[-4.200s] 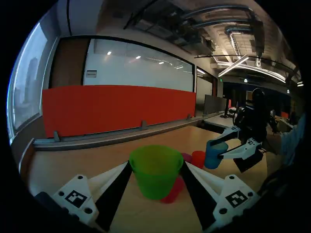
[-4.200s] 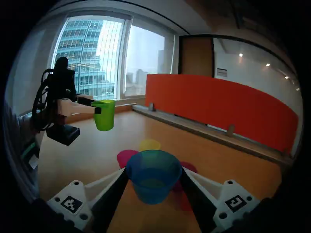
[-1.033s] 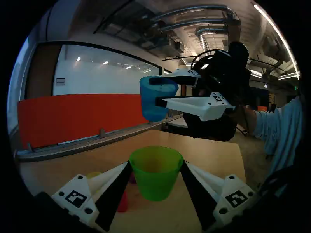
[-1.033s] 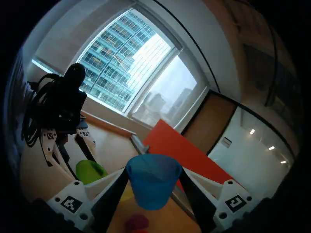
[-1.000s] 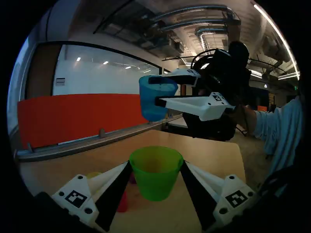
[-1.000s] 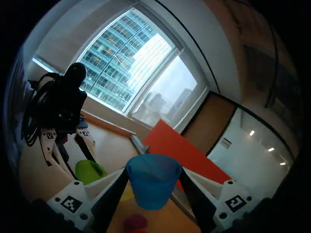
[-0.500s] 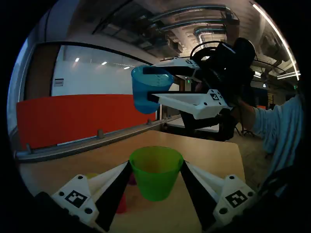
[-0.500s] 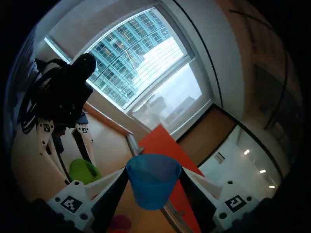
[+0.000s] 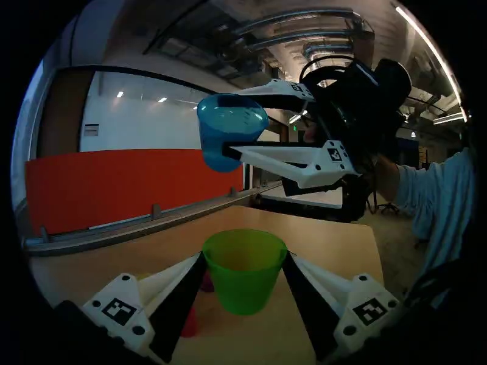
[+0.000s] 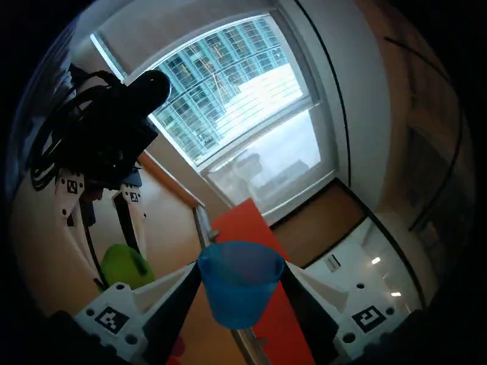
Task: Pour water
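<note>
In the left gripper view my left gripper (image 9: 243, 274) is shut on an upright green cup (image 9: 244, 268) held above the wooden table (image 9: 329, 234). Higher up, the right gripper (image 9: 243, 125) holds a translucent blue cup (image 9: 228, 129), tilted with its mouth toward the green cup. In the right gripper view my right gripper (image 10: 240, 292) is shut on that blue cup (image 10: 240, 291). The green cup (image 10: 123, 265) shows low on the left there, between the left gripper's fingers (image 10: 85, 240). I cannot make out any water stream.
Small red and magenta cups (image 9: 190, 321) stand on the table behind the green cup. A person's sleeve (image 9: 432, 201) holds the right gripper. An orange partition (image 9: 122, 182) runs along the table's far edge. A large window (image 10: 243, 103) lies beyond.
The right gripper has risen with the blue cup, moved over the green cup and rolled so the blue cup tips further. My left gripper and the green cup hold still.
</note>
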### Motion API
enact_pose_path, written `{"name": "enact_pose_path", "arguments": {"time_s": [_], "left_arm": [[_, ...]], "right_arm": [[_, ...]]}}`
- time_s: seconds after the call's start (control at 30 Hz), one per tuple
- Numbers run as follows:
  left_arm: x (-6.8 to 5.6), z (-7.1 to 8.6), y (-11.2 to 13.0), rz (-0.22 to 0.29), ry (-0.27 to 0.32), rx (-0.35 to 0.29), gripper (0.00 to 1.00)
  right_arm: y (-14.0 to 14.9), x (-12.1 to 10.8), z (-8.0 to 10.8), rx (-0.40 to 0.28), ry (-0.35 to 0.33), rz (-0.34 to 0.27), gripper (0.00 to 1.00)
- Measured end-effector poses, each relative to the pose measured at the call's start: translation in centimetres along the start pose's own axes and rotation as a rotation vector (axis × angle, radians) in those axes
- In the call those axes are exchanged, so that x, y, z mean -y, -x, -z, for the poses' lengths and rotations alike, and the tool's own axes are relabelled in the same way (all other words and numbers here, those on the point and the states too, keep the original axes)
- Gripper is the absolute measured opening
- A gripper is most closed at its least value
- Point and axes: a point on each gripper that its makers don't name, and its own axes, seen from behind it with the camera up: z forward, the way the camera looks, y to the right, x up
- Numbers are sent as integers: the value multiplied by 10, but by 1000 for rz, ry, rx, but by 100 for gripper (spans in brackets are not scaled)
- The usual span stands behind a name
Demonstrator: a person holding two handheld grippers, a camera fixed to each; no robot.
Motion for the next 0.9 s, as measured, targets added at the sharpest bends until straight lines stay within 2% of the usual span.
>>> {"name": "enact_pose_path", "arguments": {"time_s": [0.47,0.9], "left_arm": [[6,-3,-2,4,-5,0,88],[4,-3,-4,-1,-1,2,88]], "right_arm": [[-2,-5,-6,8,-3,141,92],[-4,-14,-10,10,11,194,92]]}}
